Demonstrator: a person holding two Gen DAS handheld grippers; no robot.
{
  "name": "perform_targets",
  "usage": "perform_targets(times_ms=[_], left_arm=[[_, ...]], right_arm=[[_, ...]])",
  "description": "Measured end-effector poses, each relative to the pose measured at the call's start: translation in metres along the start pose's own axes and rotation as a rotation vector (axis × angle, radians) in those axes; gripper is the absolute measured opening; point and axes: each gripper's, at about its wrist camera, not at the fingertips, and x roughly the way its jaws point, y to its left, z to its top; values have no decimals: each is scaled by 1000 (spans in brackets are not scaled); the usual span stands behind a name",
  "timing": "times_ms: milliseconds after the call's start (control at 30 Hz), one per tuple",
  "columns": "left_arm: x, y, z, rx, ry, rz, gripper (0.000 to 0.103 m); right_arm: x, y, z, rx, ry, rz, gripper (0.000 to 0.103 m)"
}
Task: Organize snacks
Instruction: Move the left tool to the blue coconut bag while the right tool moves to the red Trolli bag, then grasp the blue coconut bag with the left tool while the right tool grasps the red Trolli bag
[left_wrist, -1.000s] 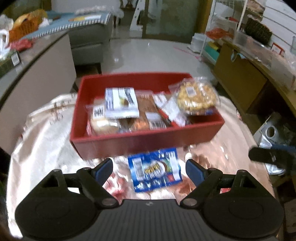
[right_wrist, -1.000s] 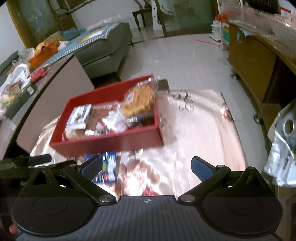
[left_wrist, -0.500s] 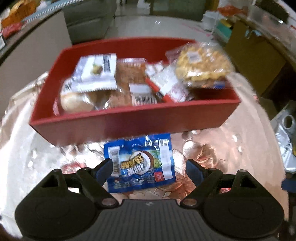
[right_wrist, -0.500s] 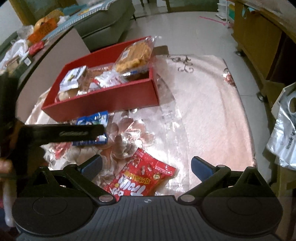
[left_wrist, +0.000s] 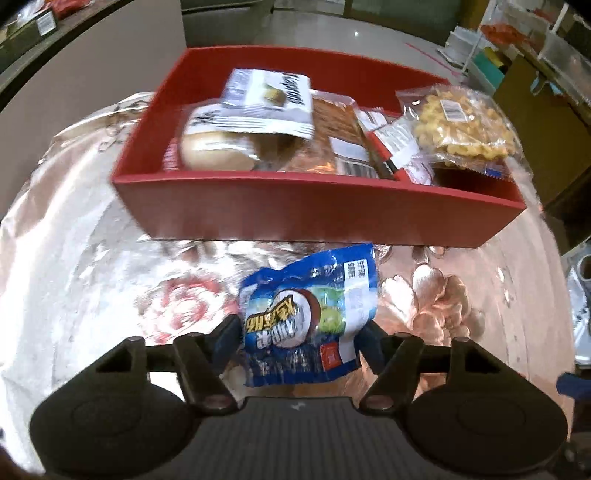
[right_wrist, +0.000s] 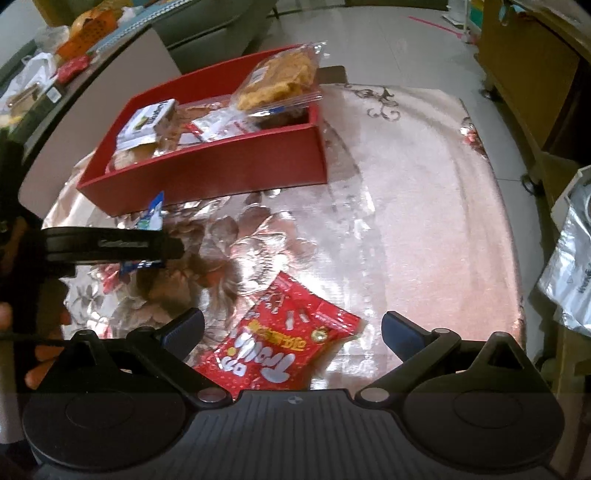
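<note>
Squarely before the red box (left_wrist: 314, 210), crinkled glossy blue packet (left_wrist: 310, 314) between closing left tool (left_wrist: 299, 338) pads, right tool (right_wrist: 291, 328) released over shiny red packet (right_wrist: 280, 343), floral foil worktop (right_wrist: 424, 221).

Both tools look the same. The left gripper (left_wrist: 299, 338) is black, with a ribbed grey plate at 6 o'clock, two round black discs, small silver screws and blue fingers (left_wrist: 373, 345). The right gripper (right_wrist: 291, 326) has blue fingers (right_wrist: 400, 330) too.
</note>
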Motion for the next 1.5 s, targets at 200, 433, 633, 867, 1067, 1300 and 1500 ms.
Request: perform_targets(times_ms=[200,433,633,867,1067,1300,1500], left_arm=[[-30,23,-12,2,-33,-24,54],[-29,32,-9,1,-16,-46,49],[-22,40,-6,1,1,-56,49],[-6,43,-6,19,25,-27,57],[2,44,-7,26,33,-39,66],[-4,54,-3,-44,38,-56,46],[-26,62,3,-73,-3,-116,43]], right_arm=[[2,-3,-4,63,7,-1,103],[28,12,-14,74,71,-31,103],[56,41,-9,2,151,-118,103],[64,55,-13,-28,123,-192,103],[60,54,-23,-113,102,-174,103],[45,55,-29,-169,92,-180,79],[37,47,-21,-137,78,-134,77]])
